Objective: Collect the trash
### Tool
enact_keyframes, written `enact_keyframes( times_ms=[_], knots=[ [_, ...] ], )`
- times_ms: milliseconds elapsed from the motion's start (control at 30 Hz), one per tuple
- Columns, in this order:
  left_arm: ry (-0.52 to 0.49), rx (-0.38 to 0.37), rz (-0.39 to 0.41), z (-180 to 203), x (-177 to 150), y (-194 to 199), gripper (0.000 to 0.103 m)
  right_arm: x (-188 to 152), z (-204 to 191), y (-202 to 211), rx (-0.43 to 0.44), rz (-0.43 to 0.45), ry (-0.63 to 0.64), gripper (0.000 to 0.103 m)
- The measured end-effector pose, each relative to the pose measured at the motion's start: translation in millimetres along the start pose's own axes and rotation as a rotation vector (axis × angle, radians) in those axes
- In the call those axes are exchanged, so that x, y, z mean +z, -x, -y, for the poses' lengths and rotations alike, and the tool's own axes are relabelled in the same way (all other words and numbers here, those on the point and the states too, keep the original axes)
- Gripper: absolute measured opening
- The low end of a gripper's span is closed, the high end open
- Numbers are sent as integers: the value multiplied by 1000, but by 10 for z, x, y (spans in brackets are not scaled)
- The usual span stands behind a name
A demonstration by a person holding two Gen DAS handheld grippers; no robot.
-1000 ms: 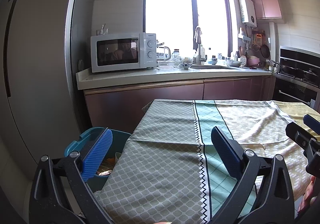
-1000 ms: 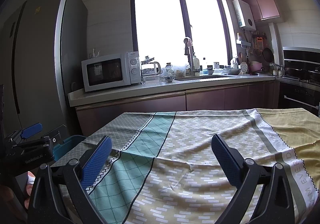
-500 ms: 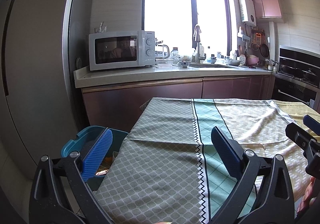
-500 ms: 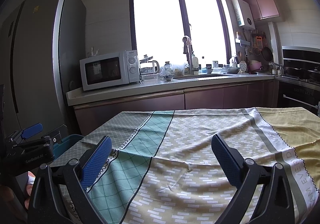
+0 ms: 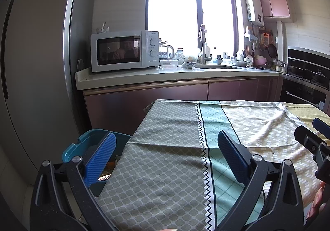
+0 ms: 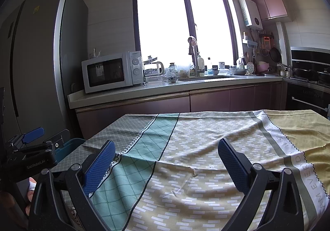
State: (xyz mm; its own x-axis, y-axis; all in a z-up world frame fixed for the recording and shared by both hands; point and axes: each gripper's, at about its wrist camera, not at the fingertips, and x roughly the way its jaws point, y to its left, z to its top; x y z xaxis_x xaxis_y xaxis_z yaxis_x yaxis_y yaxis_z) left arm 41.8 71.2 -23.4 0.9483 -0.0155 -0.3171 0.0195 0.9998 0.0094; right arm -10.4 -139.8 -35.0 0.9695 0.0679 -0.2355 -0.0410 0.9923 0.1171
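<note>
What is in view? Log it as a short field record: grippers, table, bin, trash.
left gripper: open, holding nothing, over the tablecloth's left part
right gripper: open, holding nothing, over the tablecloth
tablecloth: patterned, wrinkled, no trash visible on it
bin: teal, on the floor beside the table's left edge, scraps inside
microwave: on the counter, door shut

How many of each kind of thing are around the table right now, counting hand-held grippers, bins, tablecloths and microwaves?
hand-held gripper: 2, left and right, both open and empty
teal bin: 1, beside the table
tablecloth: 1
microwave: 1
Total: 5
</note>
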Motion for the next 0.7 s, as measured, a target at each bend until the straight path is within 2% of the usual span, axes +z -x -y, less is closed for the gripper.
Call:
enact_keyframes(
  times_ms=[333, 433, 533, 700],
  knots=[
    [-12, -4, -7, 27, 6, -25, 97, -16, 23, -5, 2, -4, -4, 96],
    [-13, -21, -31, 50, 20, -70, 97, -15, 36, -22, -2, -7, 1, 96],
    [-21, -55, -104, 75, 82, -234, 97, 22, 142, -83, -2, -33, -10, 96],
    [-41, -101, -244, 228, 222, -724, 97, 132, 557, -366, -117, -158, 13, 96]
  ],
)
